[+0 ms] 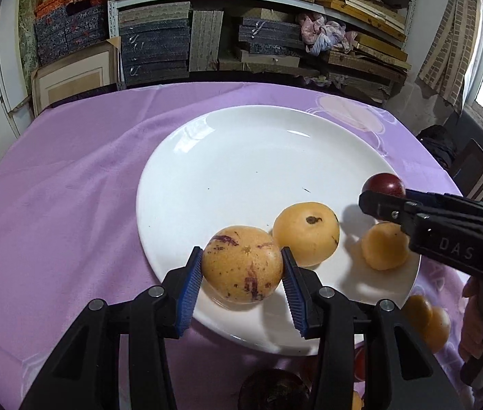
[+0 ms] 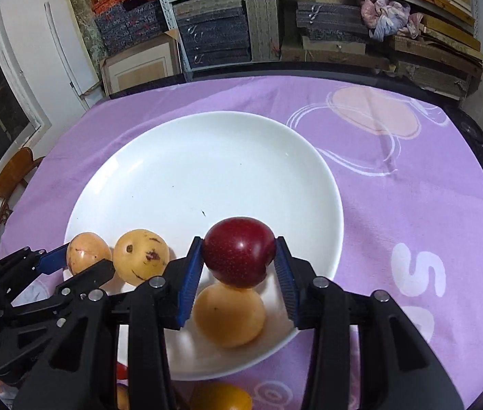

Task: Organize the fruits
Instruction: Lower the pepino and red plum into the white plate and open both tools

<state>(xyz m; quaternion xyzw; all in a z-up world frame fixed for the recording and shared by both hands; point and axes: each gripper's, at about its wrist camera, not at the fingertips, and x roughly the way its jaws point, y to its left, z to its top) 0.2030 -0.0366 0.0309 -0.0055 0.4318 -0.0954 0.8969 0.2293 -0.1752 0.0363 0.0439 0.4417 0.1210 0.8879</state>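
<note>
A white plate lies on the purple cloth. My left gripper is shut on a yellow fruit with purple streaks, low over the plate's near rim; it also shows in the right wrist view. My right gripper is shut on a dark red plum, held above a small yellow fruit on the plate. The plum shows in the left wrist view. A second yellow fruit rests on the plate beside the held one, and a smaller one lies right of it.
More yellow fruits and a dark fruit lie on the cloth near the plate's front edge. Shelves of stacked boxes stand behind the table. A wooden chair is at the left.
</note>
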